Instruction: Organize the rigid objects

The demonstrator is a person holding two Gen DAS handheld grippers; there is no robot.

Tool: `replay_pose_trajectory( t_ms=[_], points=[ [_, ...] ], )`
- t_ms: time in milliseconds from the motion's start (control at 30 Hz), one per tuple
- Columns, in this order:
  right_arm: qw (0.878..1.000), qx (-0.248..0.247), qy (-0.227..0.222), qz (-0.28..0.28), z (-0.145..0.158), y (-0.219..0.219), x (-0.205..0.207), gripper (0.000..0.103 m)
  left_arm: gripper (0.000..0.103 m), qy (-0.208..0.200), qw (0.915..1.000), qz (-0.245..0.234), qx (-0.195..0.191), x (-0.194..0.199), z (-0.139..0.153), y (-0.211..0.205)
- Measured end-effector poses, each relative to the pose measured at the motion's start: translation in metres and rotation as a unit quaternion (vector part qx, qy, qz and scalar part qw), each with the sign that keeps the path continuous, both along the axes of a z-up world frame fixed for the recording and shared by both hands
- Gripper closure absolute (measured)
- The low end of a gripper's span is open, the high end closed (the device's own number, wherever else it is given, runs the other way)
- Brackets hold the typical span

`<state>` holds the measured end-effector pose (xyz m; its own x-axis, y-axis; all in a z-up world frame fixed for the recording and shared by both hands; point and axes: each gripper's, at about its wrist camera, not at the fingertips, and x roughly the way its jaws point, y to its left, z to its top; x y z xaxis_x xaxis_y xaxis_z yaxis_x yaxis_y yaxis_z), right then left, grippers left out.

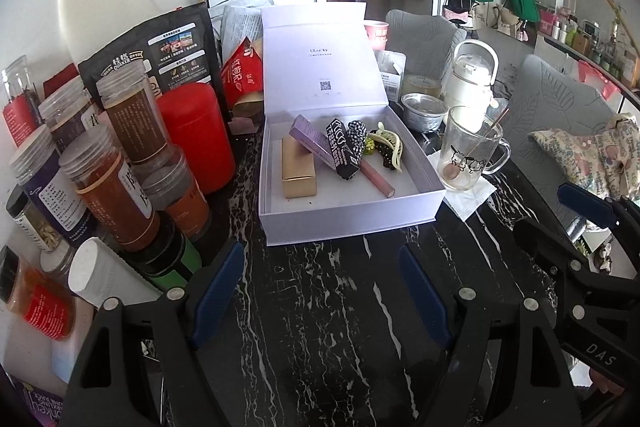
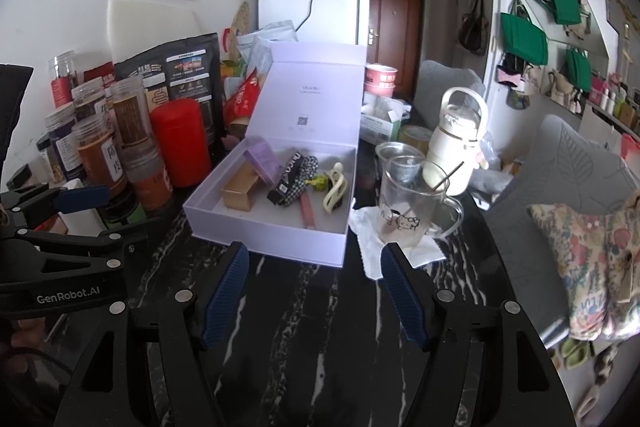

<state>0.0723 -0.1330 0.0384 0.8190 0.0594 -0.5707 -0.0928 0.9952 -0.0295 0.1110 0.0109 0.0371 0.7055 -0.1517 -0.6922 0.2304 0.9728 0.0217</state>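
Before you on the dark table (image 1: 320, 307), bare room runs to the box (image 1: 344, 215) holding the gold carton (image 1: 298, 167), while both your grippers (image 1: 320, 291) (image 2: 314, 291) hang spread and empty, jars (image 1: 116, 187) crowding left.

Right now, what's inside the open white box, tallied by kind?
Small cartons: 3 (gold carton, purple carton, black carton)
Hair accessories: 2 (checked scrunchie, cream hair claw)
Pink tube: 1
Total: 6
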Motion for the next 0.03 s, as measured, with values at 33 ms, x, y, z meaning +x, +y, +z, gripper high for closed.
replay_pose_trajectory(
  t_ms=[33],
  points=[
    [1.0,0.0,0.001,0.0,-0.0004,0.0,0.0003,0.034,0.023,0.001,1.0,-0.001,0.0,0.0006,-0.001,0.0]
  ],
)
